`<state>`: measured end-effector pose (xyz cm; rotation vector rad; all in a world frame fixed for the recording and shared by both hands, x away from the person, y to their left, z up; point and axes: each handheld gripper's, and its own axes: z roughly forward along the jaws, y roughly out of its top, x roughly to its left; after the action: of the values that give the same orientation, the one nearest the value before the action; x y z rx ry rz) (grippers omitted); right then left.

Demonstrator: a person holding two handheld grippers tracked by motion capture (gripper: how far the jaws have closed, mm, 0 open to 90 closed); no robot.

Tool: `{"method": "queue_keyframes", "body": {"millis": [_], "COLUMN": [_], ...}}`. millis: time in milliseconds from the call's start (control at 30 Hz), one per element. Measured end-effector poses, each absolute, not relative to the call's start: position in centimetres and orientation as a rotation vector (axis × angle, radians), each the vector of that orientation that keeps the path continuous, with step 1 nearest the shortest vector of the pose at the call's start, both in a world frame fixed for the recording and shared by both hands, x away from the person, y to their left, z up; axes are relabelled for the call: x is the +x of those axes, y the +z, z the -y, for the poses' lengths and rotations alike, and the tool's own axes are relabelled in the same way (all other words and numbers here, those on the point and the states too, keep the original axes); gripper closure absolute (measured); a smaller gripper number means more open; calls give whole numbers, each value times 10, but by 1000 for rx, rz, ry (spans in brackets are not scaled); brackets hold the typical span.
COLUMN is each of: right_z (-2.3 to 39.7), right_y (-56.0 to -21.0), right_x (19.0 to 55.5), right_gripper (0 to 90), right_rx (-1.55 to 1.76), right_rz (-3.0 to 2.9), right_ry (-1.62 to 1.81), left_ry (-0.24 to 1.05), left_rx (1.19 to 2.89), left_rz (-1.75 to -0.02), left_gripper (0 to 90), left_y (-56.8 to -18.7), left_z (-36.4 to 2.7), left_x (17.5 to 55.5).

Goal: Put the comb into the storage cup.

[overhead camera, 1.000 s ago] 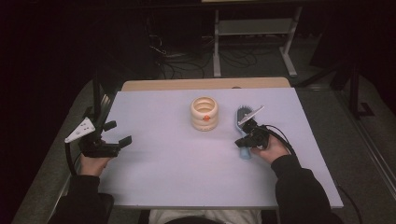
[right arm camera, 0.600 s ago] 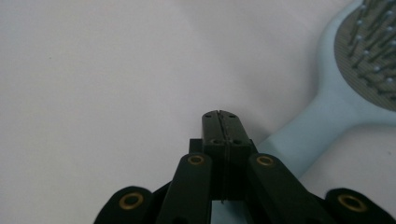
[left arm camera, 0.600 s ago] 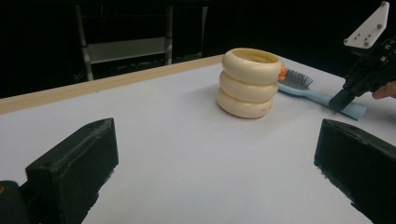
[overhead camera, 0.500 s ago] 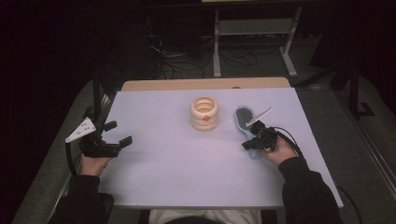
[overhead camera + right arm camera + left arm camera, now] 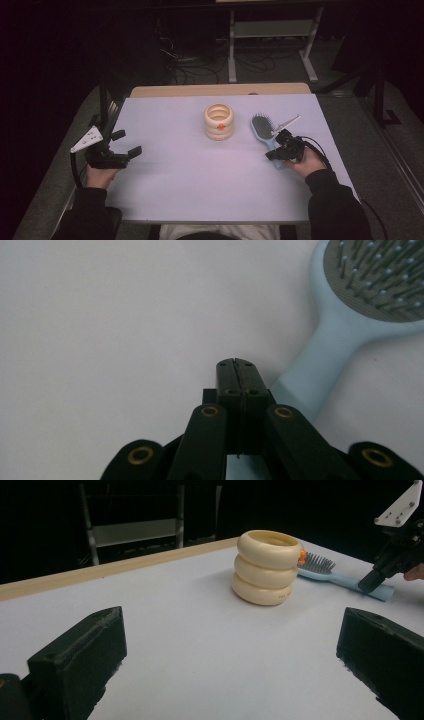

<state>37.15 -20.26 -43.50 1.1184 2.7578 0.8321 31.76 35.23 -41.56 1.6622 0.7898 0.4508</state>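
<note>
Your right gripper (image 5: 235, 365) is closed on nothing beside the blue hairbrush (image 5: 350, 325); your left gripper (image 5: 225, 645) gapes wide toward the 3-ringed cream holder (image 5: 267, 567)

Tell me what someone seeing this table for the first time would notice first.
Probably the cream holder shaped like three stacked rings, upright near the middle of the white table. Just right of it lies a light blue hairbrush, bristles up. The right gripper sits shut over the brush's handle end, while the left gripper waits open at the table's left edge.
</note>
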Motion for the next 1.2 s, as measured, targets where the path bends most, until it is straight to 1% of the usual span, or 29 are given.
{"method": "queue_keyframes", "body": {"millis": [867, 1200], "right_z": [242, 250], "right_y": [-435, -429], "right_x": [367, 366], "right_gripper": [887, 886], "right_rx": [1218, 1232], "right_rz": [-2688, -2664], "right_ry": [817, 828], "left_ry": [449, 449], "left_rx": [1671, 1675], "left_rz": [-790, -791], "left_gripper": [0, 0], "left_y": [-416, -416], "left_z": [-351, -351], "left_x": [318, 318]}}
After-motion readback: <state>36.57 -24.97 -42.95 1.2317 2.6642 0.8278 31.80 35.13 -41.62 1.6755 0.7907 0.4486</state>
